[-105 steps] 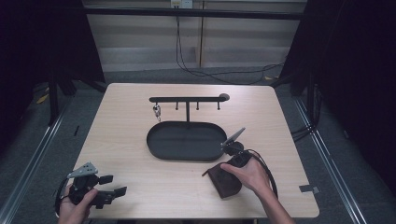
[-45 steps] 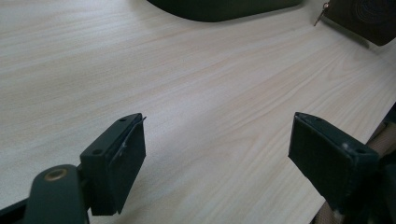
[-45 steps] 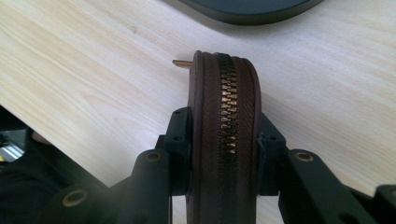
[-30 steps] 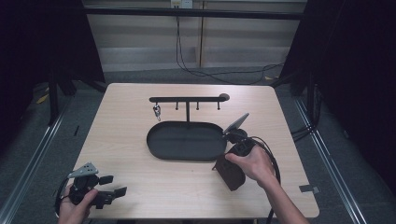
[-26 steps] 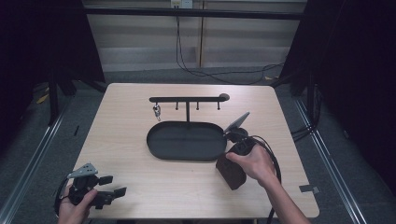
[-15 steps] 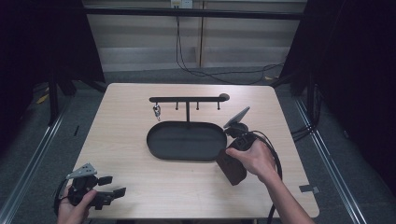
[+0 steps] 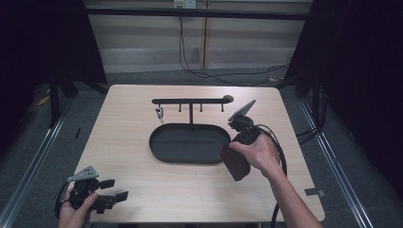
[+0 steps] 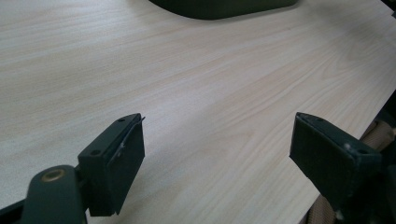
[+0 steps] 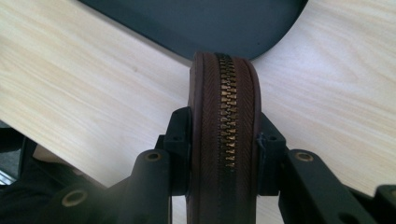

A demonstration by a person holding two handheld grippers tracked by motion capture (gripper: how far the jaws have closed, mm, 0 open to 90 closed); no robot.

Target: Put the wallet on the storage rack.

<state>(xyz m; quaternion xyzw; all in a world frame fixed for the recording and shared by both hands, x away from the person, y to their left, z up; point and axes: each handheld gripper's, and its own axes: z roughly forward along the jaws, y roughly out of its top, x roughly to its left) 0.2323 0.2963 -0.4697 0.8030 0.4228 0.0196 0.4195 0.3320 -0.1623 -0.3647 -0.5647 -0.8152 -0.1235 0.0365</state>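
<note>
Clamping a brown zippered pouch [image 9: 225, 140] between its two black jaws, the right gripper [image 9: 224, 149] holds the pouch edge-on, so that the brass zipper runs straight up the middle of the right gripper view. In the high view the right gripper [image 7: 242, 137] is held by the person's right hand [image 7: 260, 154] at the right end of the black oval tray [image 7: 189, 143], and the pouch [image 7: 234, 161] hangs below the hand, just beside the tray's rim, over the pale wooden tabletop [image 7: 142, 118]. Whether the pouch touches the tabletop cannot be told. A black cable loops from this gripper back along the forearm.

Behind the tray stands a black rack [image 7: 190, 101] with a horizontal bar on a single post; small pegs hang from the bar, and a set of keys [image 7: 159, 114] dangles near its left end.

At the near left corner of the tabletop, the left gripper [image 7: 110, 192] rests in the person's left hand [image 7: 73, 211]. Its jaws stand wide apart with nothing between them; the left gripper view shows bare wood grain between its jaws and the tray's edge [image 8: 224, 7] at the top.
</note>
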